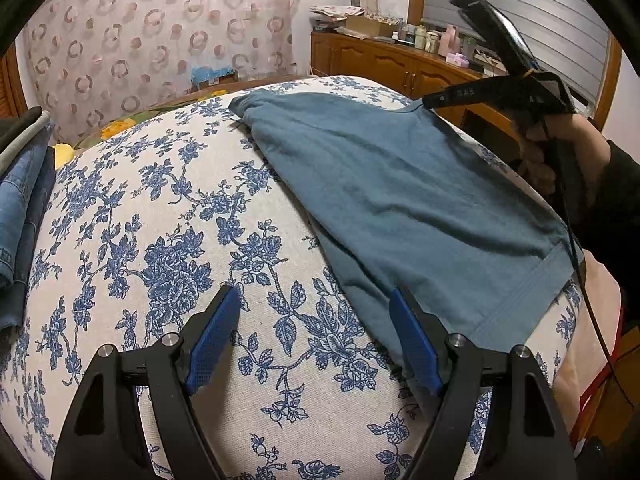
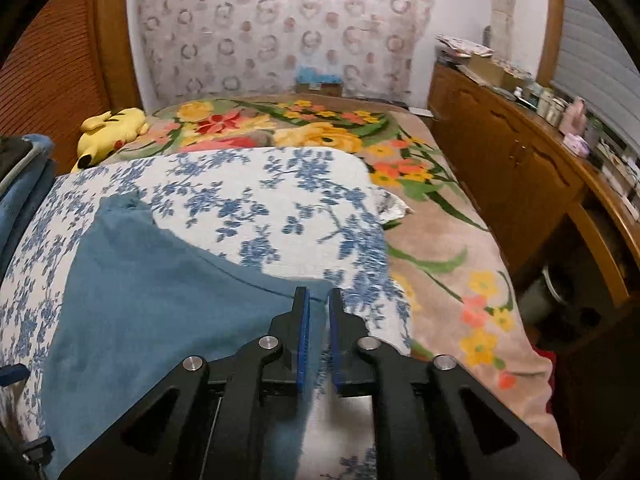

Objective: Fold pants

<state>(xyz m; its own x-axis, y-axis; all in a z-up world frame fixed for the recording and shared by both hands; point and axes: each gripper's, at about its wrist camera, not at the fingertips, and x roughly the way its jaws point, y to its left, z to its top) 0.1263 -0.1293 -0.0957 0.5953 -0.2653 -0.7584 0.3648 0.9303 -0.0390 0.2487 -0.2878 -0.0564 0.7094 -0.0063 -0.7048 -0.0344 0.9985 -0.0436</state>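
My left tongs [image 1: 314, 340] gape wide over the blue-flowered white bed cover [image 1: 160, 220], empty. Just right lie the teal cotton pants [image 1: 400, 200]; my right tongs [image 2: 318, 336] pinch their lifted far corner. I'd grab the near hem next, pulling evenly.

Pants [image 1: 404, 200] lie on the cloth [image 1: 172, 216], right of centre. Left gripper [image 1: 316, 340] over the cloth at their near edge; right gripper [image 2: 318, 332] at their far corner. Plush [image 2: 110, 130] behind, cabinet [image 2: 500, 168] right
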